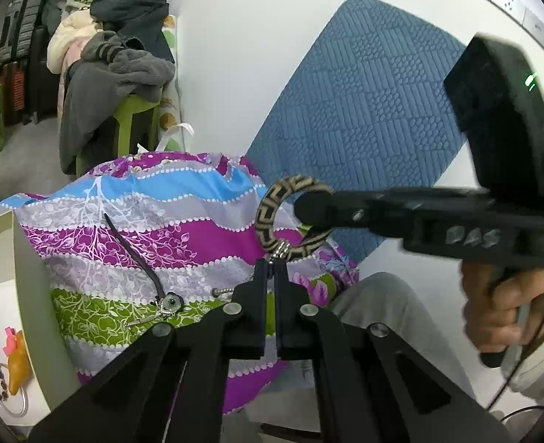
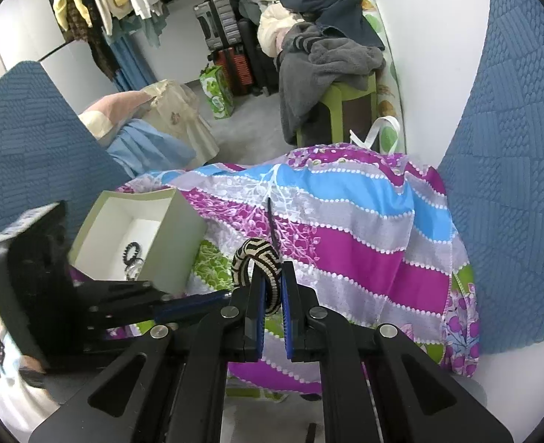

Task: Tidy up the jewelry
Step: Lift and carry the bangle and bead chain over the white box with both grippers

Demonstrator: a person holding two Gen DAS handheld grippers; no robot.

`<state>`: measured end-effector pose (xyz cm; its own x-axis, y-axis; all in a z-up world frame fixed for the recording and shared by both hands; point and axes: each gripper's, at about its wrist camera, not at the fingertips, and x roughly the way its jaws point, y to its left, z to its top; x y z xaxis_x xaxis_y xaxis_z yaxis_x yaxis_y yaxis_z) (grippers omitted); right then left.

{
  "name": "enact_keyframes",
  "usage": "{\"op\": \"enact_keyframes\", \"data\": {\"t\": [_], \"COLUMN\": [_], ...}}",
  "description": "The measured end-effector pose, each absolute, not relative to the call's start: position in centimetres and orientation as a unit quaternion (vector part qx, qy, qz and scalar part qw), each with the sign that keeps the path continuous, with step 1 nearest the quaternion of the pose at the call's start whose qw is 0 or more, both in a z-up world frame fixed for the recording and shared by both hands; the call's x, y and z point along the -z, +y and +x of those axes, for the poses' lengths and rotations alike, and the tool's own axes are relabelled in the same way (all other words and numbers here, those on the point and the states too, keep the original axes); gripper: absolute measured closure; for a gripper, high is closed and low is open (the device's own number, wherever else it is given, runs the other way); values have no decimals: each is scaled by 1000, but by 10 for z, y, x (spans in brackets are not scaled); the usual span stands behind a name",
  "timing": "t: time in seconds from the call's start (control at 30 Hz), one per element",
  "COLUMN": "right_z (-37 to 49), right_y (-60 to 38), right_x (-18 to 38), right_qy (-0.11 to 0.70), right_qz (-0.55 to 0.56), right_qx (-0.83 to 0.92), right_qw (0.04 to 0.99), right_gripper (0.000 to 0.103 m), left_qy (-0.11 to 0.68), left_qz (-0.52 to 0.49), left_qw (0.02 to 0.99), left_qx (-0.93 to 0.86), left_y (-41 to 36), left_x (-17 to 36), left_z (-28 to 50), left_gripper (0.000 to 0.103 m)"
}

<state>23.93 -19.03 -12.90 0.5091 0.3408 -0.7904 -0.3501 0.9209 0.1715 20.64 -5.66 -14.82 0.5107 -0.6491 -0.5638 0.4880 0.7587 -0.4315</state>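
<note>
A brown-and-black patterned bangle (image 1: 272, 208) hangs above the floral cloth (image 1: 143, 229). In the left wrist view my left gripper (image 1: 271, 264) is shut on the small silver charm at the bangle's bottom. My right gripper (image 1: 309, 210) comes in from the right, shut on the bangle's ring. In the right wrist view the bangle (image 2: 248, 254) sits between the blue pads of my right gripper (image 2: 271, 277), and the left gripper (image 2: 227, 295) reaches in from the left. A black cord necklace (image 1: 135, 254) with a pendant lies on the cloth.
A pale open box (image 2: 183, 232) stands at the cloth's left edge with a black bead bracelet (image 2: 133, 250) and other pieces inside. A blue quilted cushion (image 1: 364, 110) leans on the white wall. Clothes are piled on a green stool (image 2: 345, 103). A hand (image 1: 501, 313) holds the right gripper.
</note>
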Motion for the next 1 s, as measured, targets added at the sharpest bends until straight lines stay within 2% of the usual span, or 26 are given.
{"op": "enact_keyframes", "data": {"t": [0.7, 1.0], "right_z": [253, 258], "right_y": [-178, -163], "right_x": [175, 151], "right_qy": [488, 473], "right_qz": [15, 6], "right_qx": [-181, -180], "right_qw": [853, 862], "right_gripper": [97, 97], "left_qy": [316, 291], "left_qz": [-157, -135], "left_qw": [884, 907], "left_qx": [306, 271], "left_y": [-4, 30], "left_x": [69, 3], "left_z": [204, 202], "left_gripper": [101, 101]}}
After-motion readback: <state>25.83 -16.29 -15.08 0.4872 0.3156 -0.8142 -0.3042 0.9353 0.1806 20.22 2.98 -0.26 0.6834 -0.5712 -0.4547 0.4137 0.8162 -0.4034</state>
